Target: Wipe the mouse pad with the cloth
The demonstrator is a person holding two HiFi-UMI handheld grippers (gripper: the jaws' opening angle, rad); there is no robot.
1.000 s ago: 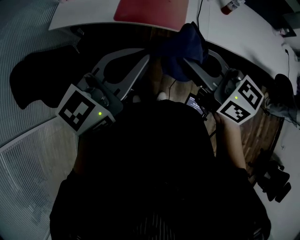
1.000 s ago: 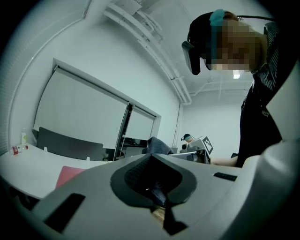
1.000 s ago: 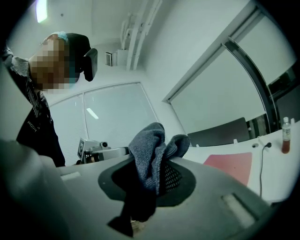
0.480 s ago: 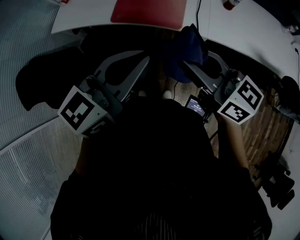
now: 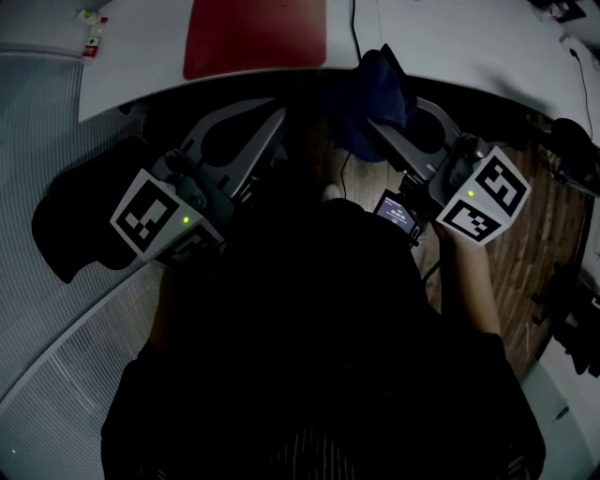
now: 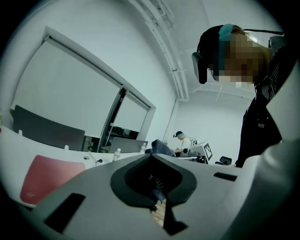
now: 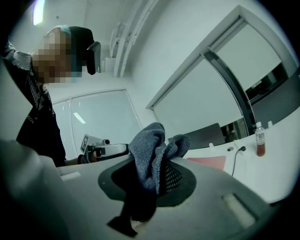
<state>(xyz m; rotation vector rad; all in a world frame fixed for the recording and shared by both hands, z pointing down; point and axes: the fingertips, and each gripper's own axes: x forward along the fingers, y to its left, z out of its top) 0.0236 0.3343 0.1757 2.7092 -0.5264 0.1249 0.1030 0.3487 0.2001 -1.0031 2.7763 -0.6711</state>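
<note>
The red mouse pad (image 5: 258, 37) lies on the white table (image 5: 450, 47) at the top of the head view; it also shows low at the left in the left gripper view, as a red mouse pad (image 6: 47, 180). My right gripper (image 5: 377, 127) is shut on a dark blue cloth (image 5: 375, 94), which bunches up above the jaws and hangs below them as the cloth (image 7: 149, 157). My left gripper (image 5: 279, 117) is shut with nothing in it. Both grippers sit short of the table's near edge, over the wooden floor.
A black cable (image 5: 354, 28) runs across the table right of the pad. A brown bottle (image 7: 260, 139) stands on the table farther right. A dark chair (image 5: 80, 220) sits on the floor at my left. A small lit screen (image 5: 394, 211) hangs by my right hand.
The head view has swung: the pad and table edge now sit further left and lower, with more table showing. Both grippers hold about the same pose, with the cloth still in the right one.
</note>
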